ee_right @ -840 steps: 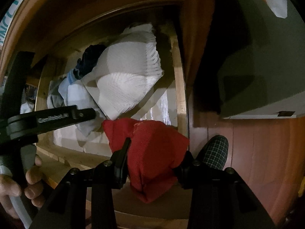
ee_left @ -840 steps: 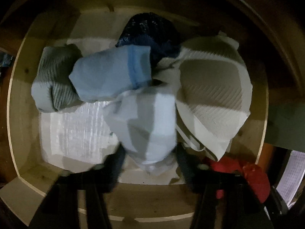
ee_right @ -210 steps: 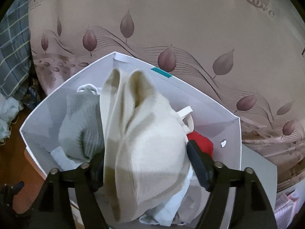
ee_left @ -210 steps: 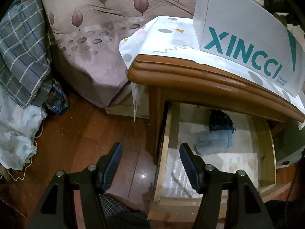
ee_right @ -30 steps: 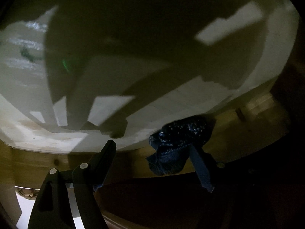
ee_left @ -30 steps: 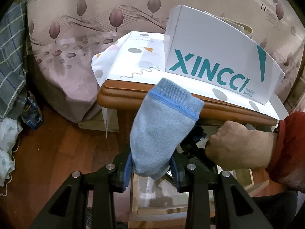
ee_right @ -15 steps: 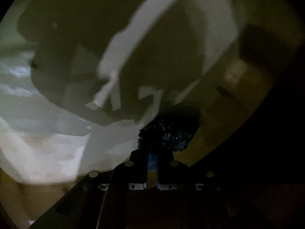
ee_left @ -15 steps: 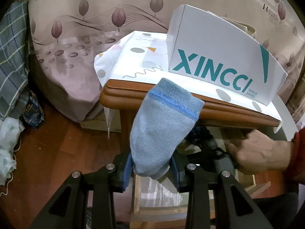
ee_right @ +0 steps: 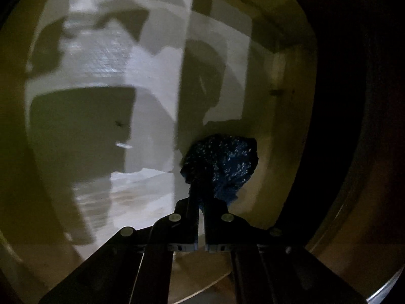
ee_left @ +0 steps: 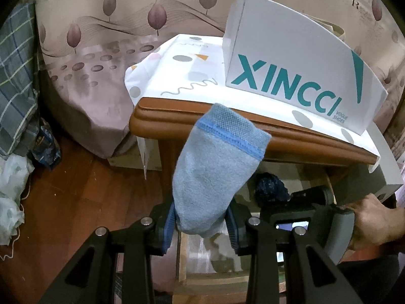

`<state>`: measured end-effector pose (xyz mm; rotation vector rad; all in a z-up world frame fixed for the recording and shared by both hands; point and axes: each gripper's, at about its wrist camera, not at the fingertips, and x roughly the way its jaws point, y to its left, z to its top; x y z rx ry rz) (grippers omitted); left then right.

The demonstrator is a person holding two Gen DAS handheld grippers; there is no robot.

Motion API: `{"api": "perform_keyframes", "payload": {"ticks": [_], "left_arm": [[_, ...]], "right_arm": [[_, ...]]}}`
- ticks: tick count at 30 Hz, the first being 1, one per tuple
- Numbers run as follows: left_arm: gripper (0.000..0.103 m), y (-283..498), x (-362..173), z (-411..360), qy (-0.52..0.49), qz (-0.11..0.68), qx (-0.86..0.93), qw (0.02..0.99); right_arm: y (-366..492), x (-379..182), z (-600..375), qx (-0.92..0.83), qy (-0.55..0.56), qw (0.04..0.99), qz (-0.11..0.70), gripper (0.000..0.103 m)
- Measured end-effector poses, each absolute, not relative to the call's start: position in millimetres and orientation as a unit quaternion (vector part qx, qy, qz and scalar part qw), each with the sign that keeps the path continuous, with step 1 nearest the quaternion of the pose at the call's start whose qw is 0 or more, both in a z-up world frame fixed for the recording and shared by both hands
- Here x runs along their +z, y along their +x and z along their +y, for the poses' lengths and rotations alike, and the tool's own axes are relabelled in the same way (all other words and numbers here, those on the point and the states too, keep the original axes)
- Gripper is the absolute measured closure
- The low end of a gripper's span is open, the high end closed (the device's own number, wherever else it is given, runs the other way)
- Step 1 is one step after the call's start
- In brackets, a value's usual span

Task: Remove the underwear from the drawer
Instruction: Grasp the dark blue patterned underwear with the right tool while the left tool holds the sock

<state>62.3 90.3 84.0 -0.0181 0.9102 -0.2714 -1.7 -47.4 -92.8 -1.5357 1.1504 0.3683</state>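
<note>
My left gripper (ee_left: 200, 224) is shut on a light blue piece of underwear (ee_left: 215, 169) with a darker blue band, held up in front of the wooden nightstand (ee_left: 177, 124). Below it the open drawer (ee_left: 195, 258) shows, with the dark blue speckled underwear (ee_left: 270, 187) at the tip of the right-hand tool. In the right wrist view my right gripper (ee_right: 201, 197) is shut on that dark blue speckled underwear (ee_right: 222, 164), which hangs over the white-lined drawer floor (ee_right: 152, 101). A hand (ee_left: 374, 223) holds the right tool.
A white shoe box (ee_left: 298, 76) with teal lettering stands on the patterned cloth (ee_left: 182, 76) that covers the nightstand top. A bed with a leaf-print cover (ee_left: 96, 58) is behind. Plaid fabric (ee_left: 15, 81) and plastic bags (ee_left: 10, 192) lie at the left on the wooden floor.
The right gripper went from open beside the dark blue underwear to shut on it, rolled upright and lifted it off the drawer floor. The left gripper stayed put with the light blue piece.
</note>
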Motion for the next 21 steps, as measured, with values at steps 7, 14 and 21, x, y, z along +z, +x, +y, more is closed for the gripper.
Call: {"api": "perform_keyframes", "payload": {"ticks": [7, 14, 21], "left_arm": [[0.068, 64, 81, 88, -0.002, 0.443, -0.130, 0.887], [0.068, 65, 81, 88, -0.005, 0.447, -0.130, 0.885], [0.068, 64, 80, 87, -0.002, 0.449, -0.131, 0.884]], "right_arm": [[-14, -89, -26, 0.141, -0.683, 0.579, 0.422, 0.036], [13, -111, -44, 0.164, -0.709, 0.498, 0.472, 0.035], [49, -128, -44, 0.190, -0.719, 0.448, 0.496, 0.025]]}}
